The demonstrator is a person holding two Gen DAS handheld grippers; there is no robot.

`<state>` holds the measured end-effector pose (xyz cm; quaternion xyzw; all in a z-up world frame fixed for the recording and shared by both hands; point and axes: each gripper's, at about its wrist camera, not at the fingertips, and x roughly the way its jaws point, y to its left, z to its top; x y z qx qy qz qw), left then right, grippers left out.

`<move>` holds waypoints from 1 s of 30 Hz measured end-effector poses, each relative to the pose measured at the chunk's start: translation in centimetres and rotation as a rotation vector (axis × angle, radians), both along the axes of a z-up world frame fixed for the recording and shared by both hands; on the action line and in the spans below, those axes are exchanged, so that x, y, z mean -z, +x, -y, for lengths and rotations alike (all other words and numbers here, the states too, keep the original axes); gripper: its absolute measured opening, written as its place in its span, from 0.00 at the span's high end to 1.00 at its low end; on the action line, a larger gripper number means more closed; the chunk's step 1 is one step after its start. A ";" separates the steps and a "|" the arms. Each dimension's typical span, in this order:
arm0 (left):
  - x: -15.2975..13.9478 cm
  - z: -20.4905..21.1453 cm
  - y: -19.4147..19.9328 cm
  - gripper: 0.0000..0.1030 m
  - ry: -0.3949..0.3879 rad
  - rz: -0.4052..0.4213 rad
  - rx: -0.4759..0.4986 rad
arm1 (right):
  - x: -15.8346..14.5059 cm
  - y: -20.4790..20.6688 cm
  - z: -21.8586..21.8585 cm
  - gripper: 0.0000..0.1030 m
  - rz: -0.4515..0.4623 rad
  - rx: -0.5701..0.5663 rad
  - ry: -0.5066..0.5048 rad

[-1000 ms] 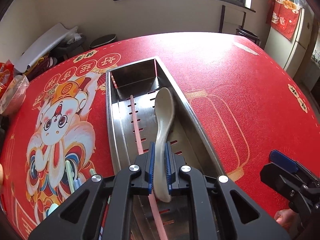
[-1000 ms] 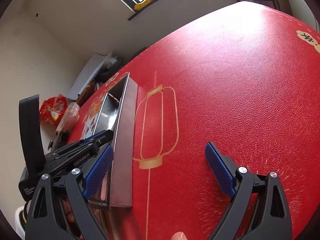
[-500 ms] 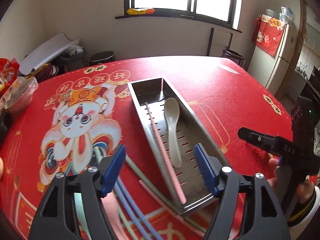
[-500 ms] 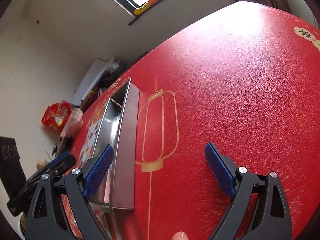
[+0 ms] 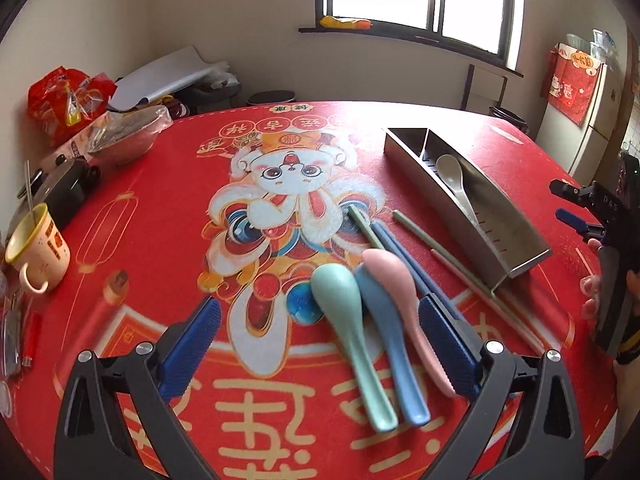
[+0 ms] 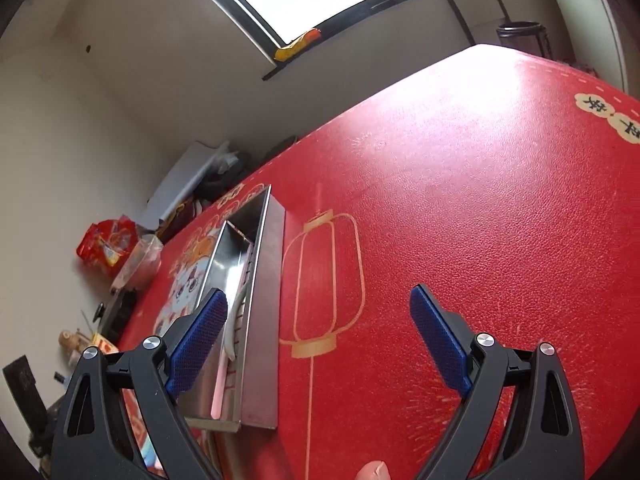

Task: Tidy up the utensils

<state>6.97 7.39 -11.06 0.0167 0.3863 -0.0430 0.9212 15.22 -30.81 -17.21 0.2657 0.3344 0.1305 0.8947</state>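
Now, left gripper (image 5: 318, 350): fingers released, having just been opening, with nothing grasped. Three plastic spoons lie on the red printed table (image 5: 160, 216) between the blue pads: mint-green spoon (image 5: 348, 320), blue spoon (image 5: 386, 332), pale pink spoon (image 5: 404, 300), side by side with bowls toward 12 o'clock. All three sit nearer the right-hand finger (image 5: 448, 344); the pink handle runs just beside it, contact cannot be told. Loose green, blue and pink chopsticks (image 5: 404, 248) lie at 1 o'clock from the spoons. Beyond, at 2 o'clock, the long stainless steel tray (image 5: 472, 248) holds a white ceramic spoon (image 5: 454, 178).

Right gripper (image 6: 318, 346): fingers released, only bare table between them. The tray stands at 10 o'clock, partly behind its left-hand finger (image 6: 198, 340), with a pink chopstick (image 6: 219, 376) inside.
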 end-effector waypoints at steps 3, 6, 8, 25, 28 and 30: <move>0.6 -1.0 -0.9 0.06 -0.039 0.002 0.015 | -0.4 -1.0 -1.3 0.13 -0.027 -0.032 -0.030; 1.1 -1.2 -1.1 0.06 -0.084 0.005 0.028 | -0.4 -2.4 -3.1 0.13 -0.061 -0.053 -0.098; 1.4 -1.3 -1.1 0.07 -0.121 0.001 0.034 | -0.1 -3.3 -4.1 0.13 -0.083 -0.060 -0.129; 4.6 -1.2 2.4 0.64 -0.249 -0.106 0.044 | 0.4 -6.1 -6.6 0.13 -0.082 -0.079 -0.170; 5.1 -1.1 2.7 0.64 -0.245 -0.123 0.042 | 0.5 -6.0 -6.5 0.13 -0.085 -0.082 -0.158; 5.3 -1.0 2.8 0.64 -0.245 -0.126 0.039 | 0.6 -6.0 -6.5 0.13 -0.083 -0.085 -0.154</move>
